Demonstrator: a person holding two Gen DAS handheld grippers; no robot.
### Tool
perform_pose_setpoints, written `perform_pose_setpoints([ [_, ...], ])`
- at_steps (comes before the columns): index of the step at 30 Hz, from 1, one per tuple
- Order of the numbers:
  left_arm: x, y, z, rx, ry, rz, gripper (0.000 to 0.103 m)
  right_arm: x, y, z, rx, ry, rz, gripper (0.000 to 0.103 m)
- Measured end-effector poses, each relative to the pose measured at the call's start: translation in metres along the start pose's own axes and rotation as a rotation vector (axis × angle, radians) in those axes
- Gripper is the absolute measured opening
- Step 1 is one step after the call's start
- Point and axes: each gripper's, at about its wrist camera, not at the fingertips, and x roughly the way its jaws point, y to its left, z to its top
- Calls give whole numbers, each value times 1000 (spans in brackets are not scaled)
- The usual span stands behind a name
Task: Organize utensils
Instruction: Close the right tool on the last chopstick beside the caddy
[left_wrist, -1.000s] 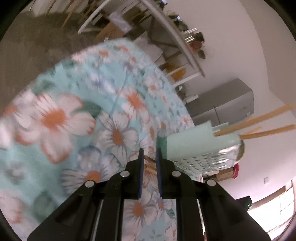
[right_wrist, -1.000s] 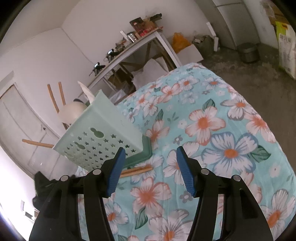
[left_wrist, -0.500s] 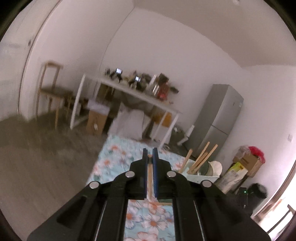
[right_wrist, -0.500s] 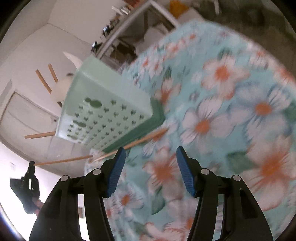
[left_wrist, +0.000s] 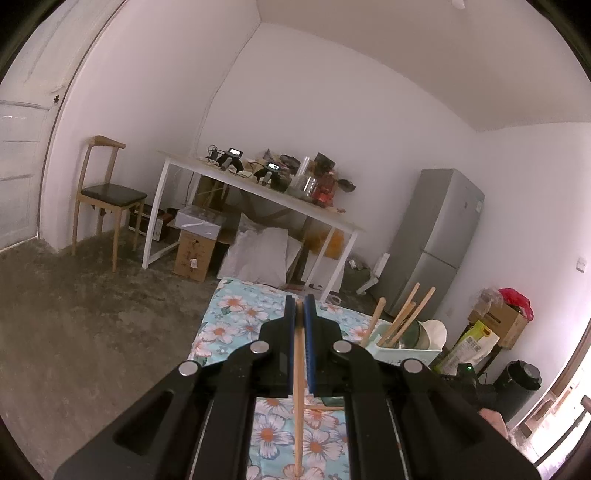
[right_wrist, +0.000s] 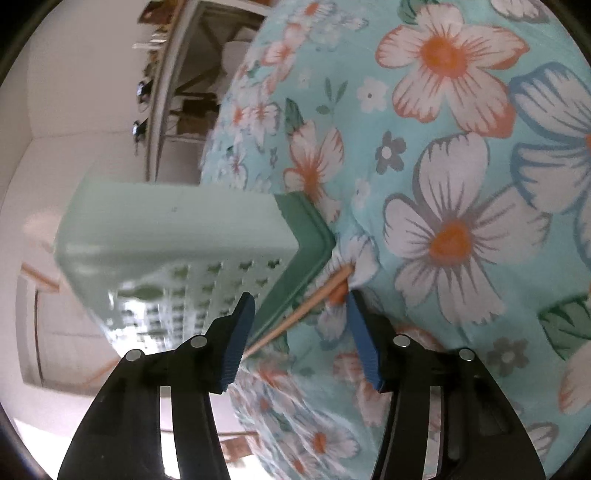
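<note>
The left claw (left_wrist: 300, 306) is clenched on a single wooden chopstick (left_wrist: 298, 387). The stick is thin, pale tan and straight, pinched between the two blue pads (left_wrist: 290, 332); it runs down from the pads between the black arms of the claw and hangs with its lower end over the floral cloth (left_wrist: 236, 314), a light blue fabric printed with white and orange flowers that covers the counter.

To the right of the left claw and a little beyond it stands the utensil basket (left_wrist: 402, 352), pale mint green. Several more wooden chopsticks (left_wrist: 406, 314) lean out of its top at a slant, next to a white rounded piece that cannot be made out clearly.

The right claw (right_wrist: 301, 299) is released, its blue pads (right_wrist: 240, 332) standing apart; the jaws have just been narrowing. Between them lies a second chopstick (right_wrist: 306, 302), the same pale wood, lying slanted on the cloth. Neither pad presses on it. Its far end reaches the dark green base tray (right_wrist: 303, 243) under the basket, just ahead of the left pad. In the right wrist view the basket's side wall (right_wrist: 192, 291) shows rows of small cut-out holes, blurred, and sits ahead and to the left of this claw.
</note>
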Motion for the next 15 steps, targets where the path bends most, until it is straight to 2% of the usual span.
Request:
perform_pose_setpoints([
  [4, 1, 2, 1, -4, 0, 1, 4, 2, 3, 4, 50, -16, -28, 43],
  [6, -1, 3, 0, -8, 0, -2, 4, 5, -1, 3, 86, -34, -40, 29],
  [7, -1, 3, 0, -11, -2, -1, 4, 7, -3, 2, 102, -40, -47, 16],
  [8, -2, 4, 0, -15, -3, 0, 4, 12, -4, 4, 116, -41, -53, 9],
  [12, 0, 1, -1, -18, 0, 11, 4, 10, -17, 0, 168, -53, 8, 8],
  [15, 1, -2, 0, -14, 7, 16, 4, 1, -18, -6, 146, -84, 19, 8],
])
